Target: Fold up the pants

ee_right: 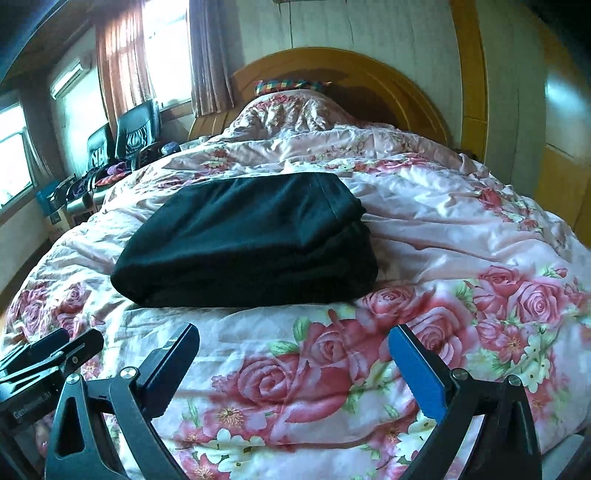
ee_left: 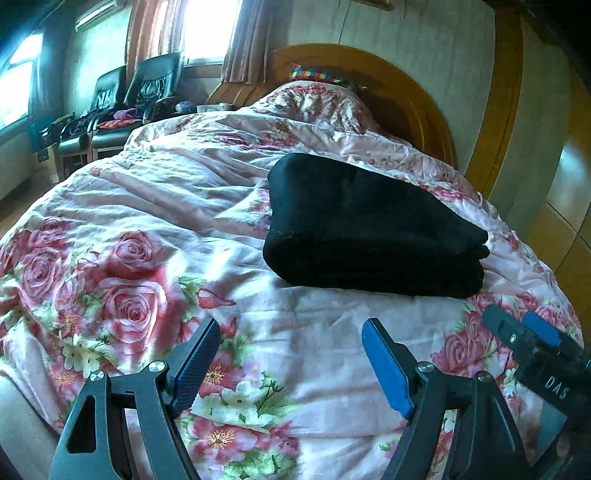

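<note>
Nearest the lens, the left tongs hang over the near edge of the bed with their two fingers set wide apart and nothing between them, one finger black, the other faced with a blue pad. The right tongs stand the same way, spread wide and empty, just beside the left pair; each shows at the edge of the other's view, the right tongs low at the right and the left tongs low at the left.

Beyond both lie the black pants, folded into a thick rectangular bundle of several layers stacked flat. The top layer is smooth, with a stitched hem running along its right side, and the stacked folded edges show on the near and right sides. In the left view the bundle sits to the right of centre, with a thin loose thread edge along its near left side. Neither pair of tongs touches it.

The pants rest on the middle of a pink quilt printed with large red roses, rumpled toward the far end, where a curved wooden headboard rises. Two dark chairs stand far left by a curtained window.
</note>
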The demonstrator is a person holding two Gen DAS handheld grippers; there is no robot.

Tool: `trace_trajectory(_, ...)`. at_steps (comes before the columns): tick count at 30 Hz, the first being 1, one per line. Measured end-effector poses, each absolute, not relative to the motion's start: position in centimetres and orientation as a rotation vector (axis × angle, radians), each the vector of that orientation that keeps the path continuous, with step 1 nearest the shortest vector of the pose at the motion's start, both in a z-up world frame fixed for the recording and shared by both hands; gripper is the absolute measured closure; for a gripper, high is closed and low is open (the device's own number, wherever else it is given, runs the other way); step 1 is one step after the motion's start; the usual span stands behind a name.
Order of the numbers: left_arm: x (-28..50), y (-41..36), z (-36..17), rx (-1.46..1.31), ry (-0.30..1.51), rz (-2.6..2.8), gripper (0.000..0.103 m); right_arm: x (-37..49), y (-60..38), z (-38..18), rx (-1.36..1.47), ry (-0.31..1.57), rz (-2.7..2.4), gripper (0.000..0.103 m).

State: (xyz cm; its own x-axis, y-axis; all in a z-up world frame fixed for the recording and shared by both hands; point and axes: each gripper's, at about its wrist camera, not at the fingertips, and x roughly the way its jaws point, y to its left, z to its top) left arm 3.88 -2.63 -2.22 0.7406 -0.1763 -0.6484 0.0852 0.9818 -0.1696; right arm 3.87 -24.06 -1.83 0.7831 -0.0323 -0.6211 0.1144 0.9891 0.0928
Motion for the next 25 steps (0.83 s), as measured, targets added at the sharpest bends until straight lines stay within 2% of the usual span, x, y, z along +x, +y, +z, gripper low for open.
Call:
trace_trajectory(20,3.1,-3.6,-2.3,-0.061,0.706,-0.046,0.023,4.3,-24.7,-2.8,0.147,0.702,-0.081,0.000)
trace_trajectory(25,2.8,-3.9,-2.2,-0.047,0.691,-0.045,0.026,4.3,-24.7,-3.0,0.154,0.709,-0.079,0.000)
